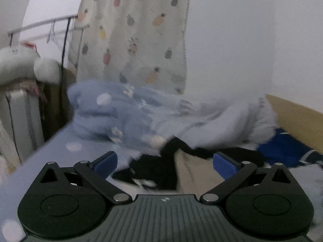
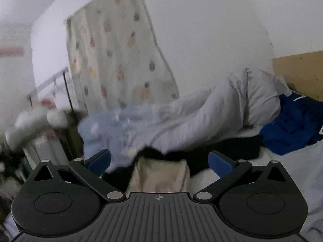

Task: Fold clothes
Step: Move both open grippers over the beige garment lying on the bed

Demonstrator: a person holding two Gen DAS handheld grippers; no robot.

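While the left gripper [image 1: 164, 161] and right gripper [image 2: 159, 159] gape wide and empty, the beige garment [image 1: 193, 173], black garment [image 1: 153, 167] and blue garment [image 2: 290, 131] lie crumpled, so folding looks barely begun.

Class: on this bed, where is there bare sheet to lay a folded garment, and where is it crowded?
Free: the pale blue dotted bedsheet left of the black garment, before the fluffy blue blanket. Crowded: black garment, beige cloth, grey duvet and royal-blue garment fill middle and right.

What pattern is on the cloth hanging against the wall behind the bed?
The hanging cloth is cream, printed with small pastel pineapples; it shows best in the left wrist view.
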